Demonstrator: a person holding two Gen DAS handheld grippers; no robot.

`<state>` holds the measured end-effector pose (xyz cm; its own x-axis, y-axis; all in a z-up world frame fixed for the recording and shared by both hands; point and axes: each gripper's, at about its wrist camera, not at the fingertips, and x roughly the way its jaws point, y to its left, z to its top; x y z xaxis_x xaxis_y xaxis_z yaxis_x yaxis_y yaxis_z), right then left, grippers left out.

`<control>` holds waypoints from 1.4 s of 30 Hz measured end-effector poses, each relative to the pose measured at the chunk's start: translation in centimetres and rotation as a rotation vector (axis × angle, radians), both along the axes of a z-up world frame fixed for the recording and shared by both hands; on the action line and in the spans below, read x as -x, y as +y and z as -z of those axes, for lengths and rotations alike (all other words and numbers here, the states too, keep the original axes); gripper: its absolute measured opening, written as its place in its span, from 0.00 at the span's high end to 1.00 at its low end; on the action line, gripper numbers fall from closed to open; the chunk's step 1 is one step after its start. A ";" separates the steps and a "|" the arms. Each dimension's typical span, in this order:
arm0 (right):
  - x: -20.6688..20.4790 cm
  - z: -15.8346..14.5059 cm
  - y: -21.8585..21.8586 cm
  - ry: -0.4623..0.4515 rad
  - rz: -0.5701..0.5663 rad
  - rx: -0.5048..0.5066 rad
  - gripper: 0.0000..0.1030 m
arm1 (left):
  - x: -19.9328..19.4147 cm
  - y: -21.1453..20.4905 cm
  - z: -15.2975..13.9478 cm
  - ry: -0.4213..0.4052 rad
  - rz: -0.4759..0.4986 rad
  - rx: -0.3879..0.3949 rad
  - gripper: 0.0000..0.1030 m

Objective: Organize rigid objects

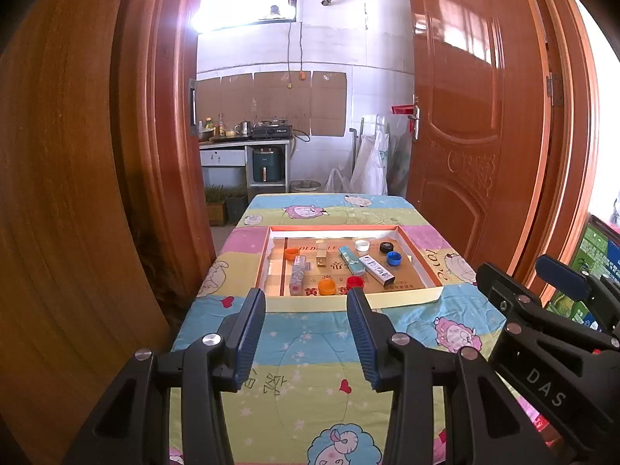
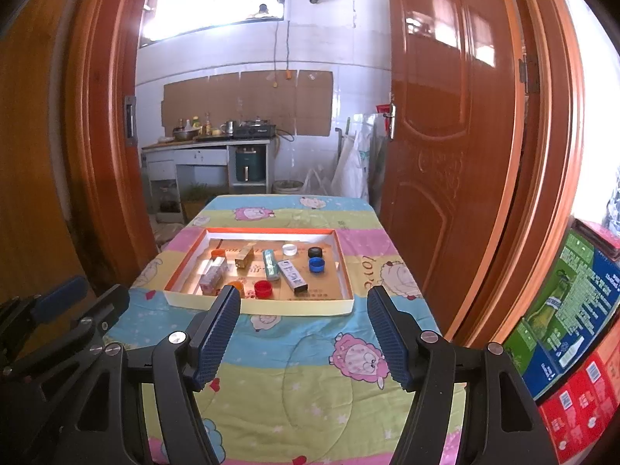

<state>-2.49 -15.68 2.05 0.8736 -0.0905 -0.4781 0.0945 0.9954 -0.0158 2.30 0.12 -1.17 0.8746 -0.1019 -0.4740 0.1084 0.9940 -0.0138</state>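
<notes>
A shallow cardboard tray (image 1: pixel 391 300) (image 2: pixel 294 308) with an orange rim lies on the table. It holds several bottle caps: orange (image 1: pixel 326 286), red (image 1: pixel 355 282) (image 2: pixel 263 288), blue (image 1: pixel 393 258) (image 2: pixel 316 264), black (image 1: pixel 386 247) (image 2: pixel 315 252), white (image 1: pixel 361 245) (image 2: pixel 290 249). Small boxes lie among them: a patterned one (image 1: pixel 297 279) (image 2: pixel 212 274), a gold one (image 1: pixel 321 257) (image 2: pixel 244 256), a teal one (image 1: pixel 351 260) (image 2: pixel 270 264) and a white one (image 1: pixel 376 269) (image 2: pixel 292 276). My left gripper (image 1: pixel 306 298) and right gripper (image 2: pixel 302 294) are both open and empty, short of the tray's near wall.
The table wears a pastel sheep-print cloth (image 1: pixel 310 379) (image 2: pixel 310 379). Wooden doors (image 1: pixel 476 124) (image 2: pixel 457 116) frame a kitchen behind. Printed cartons (image 2: pixel 573 310) stand at the right. The right gripper's body (image 1: pixel 550 348) shows in the left wrist view.
</notes>
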 end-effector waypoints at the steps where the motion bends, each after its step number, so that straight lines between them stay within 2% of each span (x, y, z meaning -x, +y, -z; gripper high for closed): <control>1: 0.0 0.0 0.0 0.001 -0.001 0.001 0.32 | 0.1 0.0 0.0 0.000 -0.001 0.001 0.58; 42: 0.6 -0.3 0.6 -0.010 -0.010 0.002 0.32 | 0.5 0.7 -0.1 0.002 -0.006 0.003 0.57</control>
